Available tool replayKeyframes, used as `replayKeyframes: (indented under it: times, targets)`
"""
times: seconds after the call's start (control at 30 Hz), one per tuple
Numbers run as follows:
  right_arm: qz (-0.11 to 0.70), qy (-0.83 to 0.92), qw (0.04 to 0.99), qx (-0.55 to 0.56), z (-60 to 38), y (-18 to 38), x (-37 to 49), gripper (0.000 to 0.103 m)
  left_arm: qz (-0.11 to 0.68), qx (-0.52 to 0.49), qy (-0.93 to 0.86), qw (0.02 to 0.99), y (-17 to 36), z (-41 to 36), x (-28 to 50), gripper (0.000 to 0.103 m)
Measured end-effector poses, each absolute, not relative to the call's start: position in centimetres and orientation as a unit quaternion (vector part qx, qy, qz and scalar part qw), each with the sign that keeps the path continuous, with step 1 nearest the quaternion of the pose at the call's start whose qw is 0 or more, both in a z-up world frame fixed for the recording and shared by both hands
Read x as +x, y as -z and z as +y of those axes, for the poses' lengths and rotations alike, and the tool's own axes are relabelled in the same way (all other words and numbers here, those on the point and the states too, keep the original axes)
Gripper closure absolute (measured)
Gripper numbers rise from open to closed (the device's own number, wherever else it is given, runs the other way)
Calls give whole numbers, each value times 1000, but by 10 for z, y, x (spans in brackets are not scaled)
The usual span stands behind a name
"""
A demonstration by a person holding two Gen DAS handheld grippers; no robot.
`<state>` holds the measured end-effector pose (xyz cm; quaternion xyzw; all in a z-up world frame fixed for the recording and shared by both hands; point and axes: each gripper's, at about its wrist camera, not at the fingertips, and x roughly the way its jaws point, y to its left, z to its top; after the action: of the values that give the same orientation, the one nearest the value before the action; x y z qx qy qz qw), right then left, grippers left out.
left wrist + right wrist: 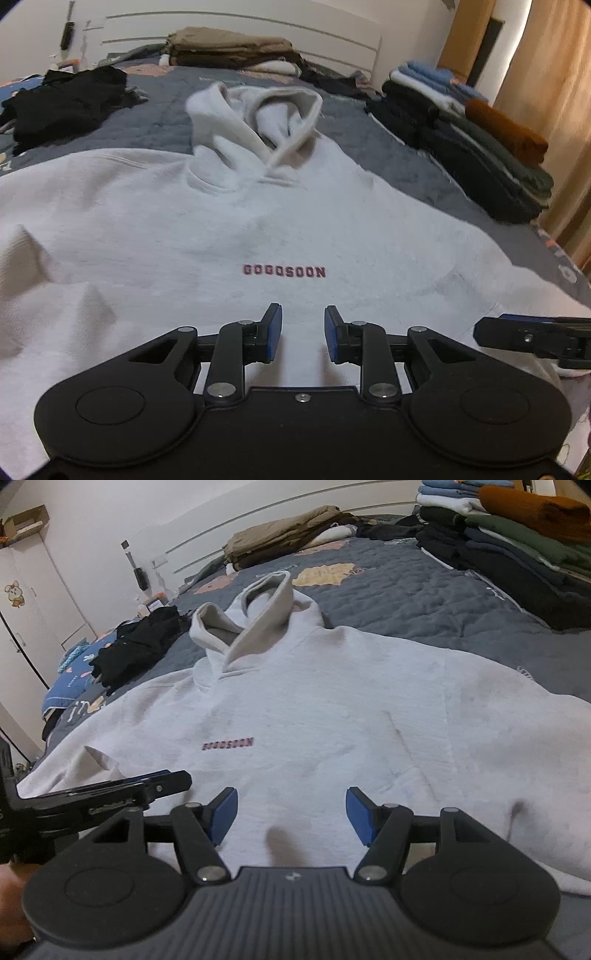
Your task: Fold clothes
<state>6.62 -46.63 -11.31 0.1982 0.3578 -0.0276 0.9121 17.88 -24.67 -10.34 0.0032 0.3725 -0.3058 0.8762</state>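
A pale grey hoodie [258, 221] with small red lettering [283, 270] lies front up and spread wide on the bed, its hood [258, 110] crumpled at the far end. My left gripper [303, 314] hovers just above the hoodie's lower chest, open, with only cloth showing below the gap between its blue pads. In the right wrist view the same hoodie [332, 701] fills the middle. My right gripper [291, 797] is over its lower front, open wider, with nothing between the fingers. Each gripper shows at the other view's edge: the right gripper [532, 336] and the left gripper [147, 786].
The bed has a dark grey quilt [147, 122]. A tall stack of folded clothes [480, 147] stands along its right side. A heap of black garments [66, 99] lies at the left. Folded brown items [229, 48] sit by the white headboard. A white wardrobe [29, 609] is at the left.
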Motion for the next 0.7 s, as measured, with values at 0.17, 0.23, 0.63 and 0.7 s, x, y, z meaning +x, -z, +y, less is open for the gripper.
replayKeyframes:
  times: [0.17, 0.23, 0.63, 0.7]
  targets:
    - [360, 11, 914, 189, -449, 110, 71, 39, 365, 15, 297, 882, 97, -228, 174, 72]
    - [359, 5, 914, 188, -443, 108, 73, 39, 362, 20, 292, 885, 95, -219, 171, 71]
    - [351, -32, 916, 193, -396, 96, 102, 39, 339, 16, 250, 907, 83, -155, 171, 58]
    - [353, -38, 915, 190, -386, 96, 107, 39, 338, 12, 242, 910, 82, -145, 175, 58]
